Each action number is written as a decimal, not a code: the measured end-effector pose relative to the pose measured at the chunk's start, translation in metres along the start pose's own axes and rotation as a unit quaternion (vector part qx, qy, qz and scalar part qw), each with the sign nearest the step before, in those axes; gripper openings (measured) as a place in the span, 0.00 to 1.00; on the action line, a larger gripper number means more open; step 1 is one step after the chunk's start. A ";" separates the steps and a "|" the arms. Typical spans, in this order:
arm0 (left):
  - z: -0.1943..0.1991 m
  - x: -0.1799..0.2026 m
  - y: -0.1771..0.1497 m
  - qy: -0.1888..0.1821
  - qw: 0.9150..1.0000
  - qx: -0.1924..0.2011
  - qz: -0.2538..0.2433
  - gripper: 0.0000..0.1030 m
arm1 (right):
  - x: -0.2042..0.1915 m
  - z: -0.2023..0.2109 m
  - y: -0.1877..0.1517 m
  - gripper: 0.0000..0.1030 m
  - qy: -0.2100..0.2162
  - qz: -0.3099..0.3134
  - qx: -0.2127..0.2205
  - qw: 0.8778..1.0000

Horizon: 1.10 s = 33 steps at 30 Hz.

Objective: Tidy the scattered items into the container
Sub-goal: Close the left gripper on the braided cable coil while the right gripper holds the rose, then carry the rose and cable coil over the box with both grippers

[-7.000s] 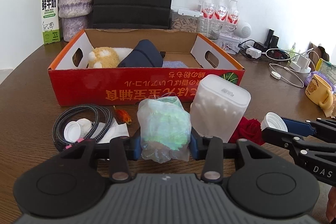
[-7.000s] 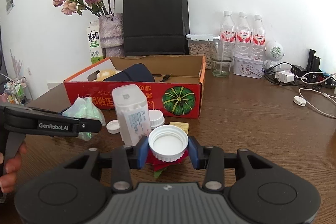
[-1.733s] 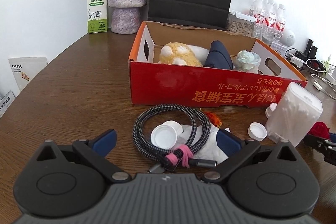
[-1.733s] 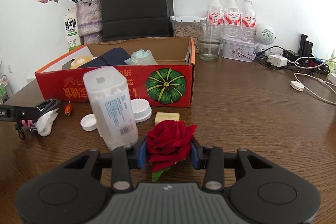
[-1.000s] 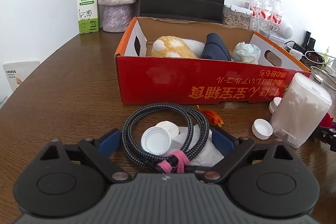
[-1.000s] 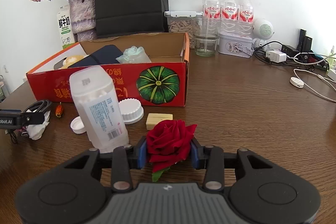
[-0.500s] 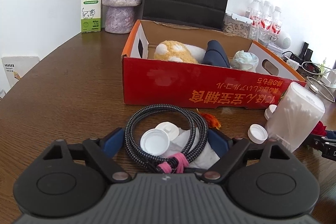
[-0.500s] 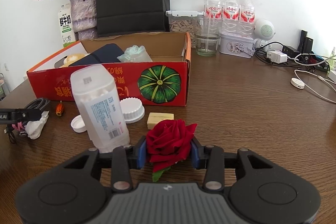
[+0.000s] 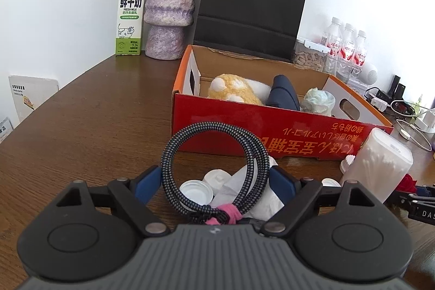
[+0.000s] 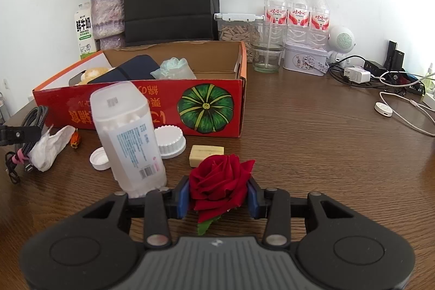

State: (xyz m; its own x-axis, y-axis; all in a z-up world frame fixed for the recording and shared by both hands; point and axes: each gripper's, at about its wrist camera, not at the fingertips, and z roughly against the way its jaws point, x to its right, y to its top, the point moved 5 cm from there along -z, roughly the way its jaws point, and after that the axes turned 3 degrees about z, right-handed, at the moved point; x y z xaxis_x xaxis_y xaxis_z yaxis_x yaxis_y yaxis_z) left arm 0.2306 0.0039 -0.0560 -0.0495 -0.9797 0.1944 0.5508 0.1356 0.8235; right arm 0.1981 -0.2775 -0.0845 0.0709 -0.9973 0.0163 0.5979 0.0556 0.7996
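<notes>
While both claws sit low over the brown wooden worktop (image 10: 326, 143), each has its own load between its pads and the red cardboard box with the pumpkin print (image 10: 152, 110) lies ahead of both.

Left claw (image 9: 214, 181): set wide, blue pads pressed on the two sides of the coiled black braided cable with a pink tie (image 9: 214, 148). Coil stands tilted up, its ring facing the camera, tied end nearest the claw body. Looks gripped and partly raised, though contact below is hidden. White bottle caps (image 9: 195, 190) and crumpled white tissue (image 9: 258, 197) lie under and behind it, loose.

Right claw (image 10: 218, 197): narrower, closed on the red fabric rose (image 10: 220, 184), green leaf hanging below.

Key relation: box front wall (image 9: 272, 132) stands just beyond the coil, straight ahead and higher than the claw. Judged: left hand is the nearer one; its load must rise over that wall, then go forward. Free floor shows toward the box's right end.

Translucent white cotton-swab tub (image 10: 127, 137) stands just left of the rose, between the right claw and the box.
</notes>
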 end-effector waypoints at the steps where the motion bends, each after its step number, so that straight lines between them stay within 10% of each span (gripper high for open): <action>1: 0.001 -0.001 0.001 0.002 1.000 0.002 0.001 0.84 | 0.000 0.000 0.000 0.39 0.000 0.000 0.000 1.000; 33: 0.060 0.029 0.041 -0.025 0.994 0.104 -0.009 0.82 | -0.003 0.036 0.037 0.38 0.019 -0.010 0.097 0.995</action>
State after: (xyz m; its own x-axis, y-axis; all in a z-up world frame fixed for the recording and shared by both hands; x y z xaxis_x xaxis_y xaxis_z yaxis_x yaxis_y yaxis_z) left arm 0.2021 -0.0099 0.0152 -0.1015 -0.9743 0.2010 0.3655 0.1514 0.9184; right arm 0.1917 -0.2746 -0.0330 0.0932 -0.9954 -0.0200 0.4343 0.0226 0.9005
